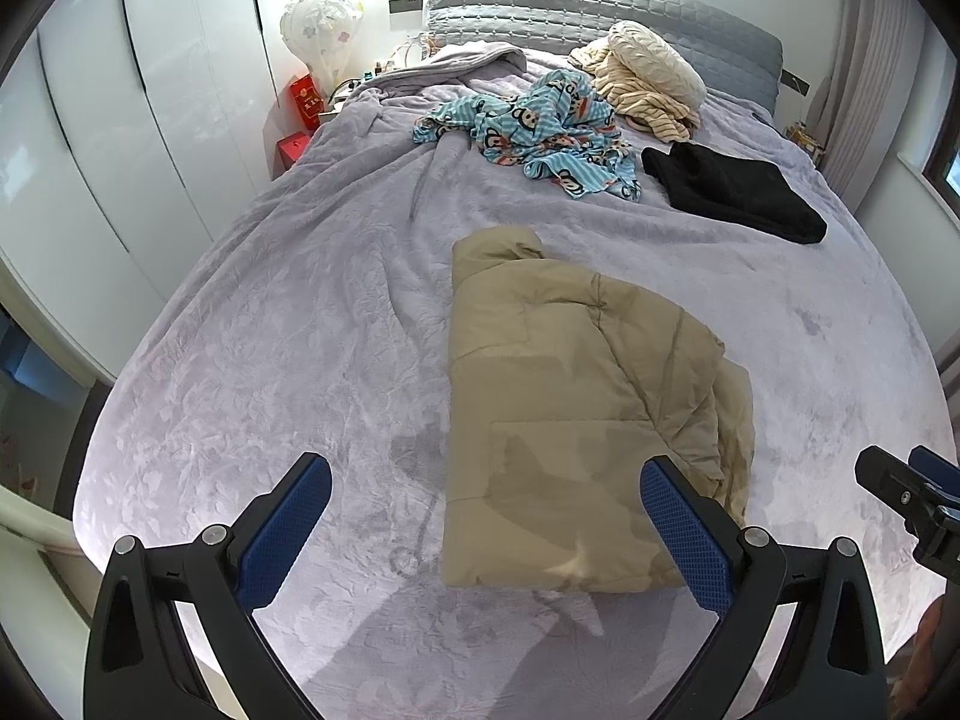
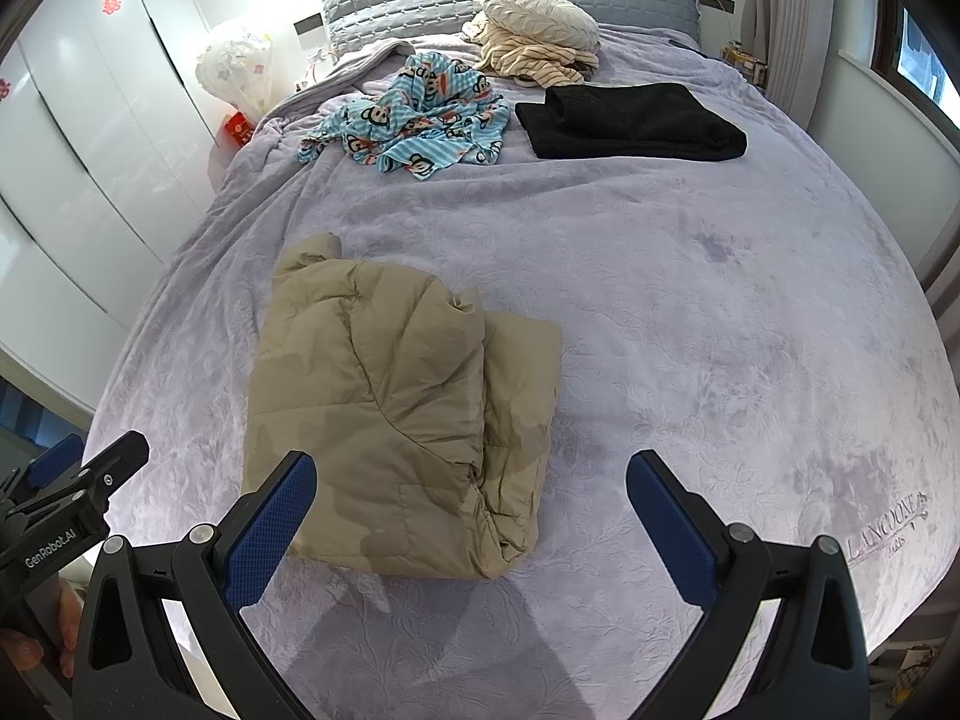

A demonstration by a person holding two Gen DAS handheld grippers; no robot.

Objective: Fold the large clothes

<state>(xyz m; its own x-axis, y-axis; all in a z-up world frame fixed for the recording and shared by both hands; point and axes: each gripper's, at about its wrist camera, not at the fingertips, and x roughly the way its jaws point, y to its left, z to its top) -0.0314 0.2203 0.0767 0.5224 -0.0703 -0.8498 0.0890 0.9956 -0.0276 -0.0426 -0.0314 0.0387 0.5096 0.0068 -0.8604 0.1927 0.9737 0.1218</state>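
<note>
A tan padded jacket (image 1: 576,414) lies folded into a thick bundle on the lilac bedspread (image 1: 270,372), near the foot of the bed. It also shows in the right wrist view (image 2: 396,420). My left gripper (image 1: 486,516) is open and empty, held above the jacket's near edge. My right gripper (image 2: 471,510) is open and empty, above the jacket's near right corner. The right gripper shows at the far right of the left wrist view (image 1: 912,498). The left gripper shows at the left edge of the right wrist view (image 2: 78,492).
Farther up the bed lie a folded black garment (image 1: 738,189), a crumpled blue cartoon-print garment (image 1: 540,132), and a cream striped pile with a round cushion (image 1: 654,78). White wardrobe doors (image 1: 120,150) stand to the left. A grey headboard (image 1: 570,6) is at the back.
</note>
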